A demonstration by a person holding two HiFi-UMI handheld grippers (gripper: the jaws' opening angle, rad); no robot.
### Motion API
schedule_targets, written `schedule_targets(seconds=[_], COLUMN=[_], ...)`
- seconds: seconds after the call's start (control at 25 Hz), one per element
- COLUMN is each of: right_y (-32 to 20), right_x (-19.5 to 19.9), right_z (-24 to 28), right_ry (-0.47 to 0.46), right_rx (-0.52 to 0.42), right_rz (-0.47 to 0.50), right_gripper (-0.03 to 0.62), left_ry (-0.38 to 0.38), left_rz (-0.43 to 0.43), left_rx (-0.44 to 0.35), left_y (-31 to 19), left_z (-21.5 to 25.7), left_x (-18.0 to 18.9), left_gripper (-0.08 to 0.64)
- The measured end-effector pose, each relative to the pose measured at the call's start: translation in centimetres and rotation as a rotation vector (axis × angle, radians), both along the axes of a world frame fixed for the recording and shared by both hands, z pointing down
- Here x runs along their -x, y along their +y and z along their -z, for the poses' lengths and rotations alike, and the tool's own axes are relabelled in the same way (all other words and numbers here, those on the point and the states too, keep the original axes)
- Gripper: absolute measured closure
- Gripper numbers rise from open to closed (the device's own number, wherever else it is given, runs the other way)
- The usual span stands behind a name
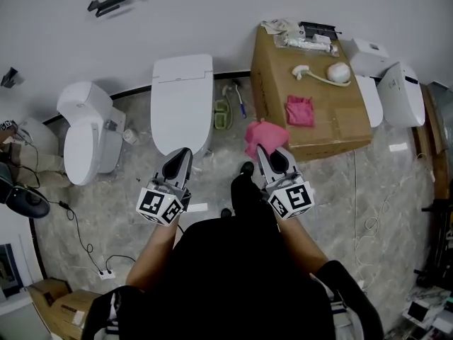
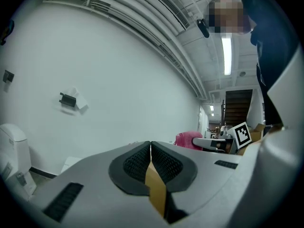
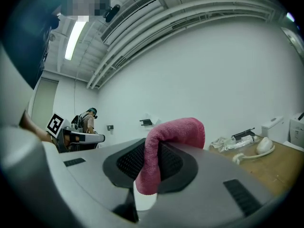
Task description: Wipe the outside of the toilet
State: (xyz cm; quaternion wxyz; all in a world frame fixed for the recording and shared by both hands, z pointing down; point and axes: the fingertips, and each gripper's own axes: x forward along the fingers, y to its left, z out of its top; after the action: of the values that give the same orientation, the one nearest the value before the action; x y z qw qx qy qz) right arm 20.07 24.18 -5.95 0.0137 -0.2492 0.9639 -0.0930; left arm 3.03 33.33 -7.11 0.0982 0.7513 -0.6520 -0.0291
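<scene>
My right tongs [image 3: 148, 161] are clenched on a pink cloth [image 3: 166, 141], which bulges past the tips in a soft fold. It looks light and limp, so I judge that a pinch through the bunched middle suits it, leaving a wad free to rub. My left tongs [image 2: 150, 151] are pressed together on nothing. The white toilet [image 1: 182, 98] stands on the floor against the wall, lid down. Its shell looks hard, slick and fixed, needing no hold.
</scene>
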Motion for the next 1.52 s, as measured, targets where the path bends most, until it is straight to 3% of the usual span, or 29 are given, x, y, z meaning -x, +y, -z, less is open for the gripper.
schedule_targets(seconds=[0.28, 0.6, 0.88, 1.04, 1.28, 1.52], right_y=[-9.4, -21.8, -31.9, -35.1, -41.1, -45.7], right_x=[4.9, 12.9, 18.3, 21.5, 26.0, 29.2], right_z=[-3.6, -7.1, -12.6, -16.5, -23.0, -32.0], right_ry=[-0.013, 0.023, 0.086, 0.085, 0.066, 0.164], right_rx=[0.045, 0.105, 0.143, 0.165, 0.240, 0.255], right_rz=[0.006, 0.073, 0.074, 0.087, 0.017, -0.025], right_gripper=[0.520, 0.520, 0.520, 0.520, 0.520, 0.520], left_ry=[-0.037, -0.064, -0.129, -0.125, -0.120, -0.171], left_rz=[0.054, 0.072, 0.093, 0.055, -0.017, -0.053], left_rx=[0.041, 0.140, 0.217, 0.294, 0.378, 0.444], left_y=[-8.4, -19.9, -29.5, -32.7, -37.5, -42.2], left_z=[-1.7, -4.0, -7.4, -10.8, -17.3, -24.5], left_x=[5.6, 12.0, 17.3, 18.7, 20.9, 24.5], left_gripper=[0.538, 0.538, 0.538, 0.538, 0.538, 0.538])
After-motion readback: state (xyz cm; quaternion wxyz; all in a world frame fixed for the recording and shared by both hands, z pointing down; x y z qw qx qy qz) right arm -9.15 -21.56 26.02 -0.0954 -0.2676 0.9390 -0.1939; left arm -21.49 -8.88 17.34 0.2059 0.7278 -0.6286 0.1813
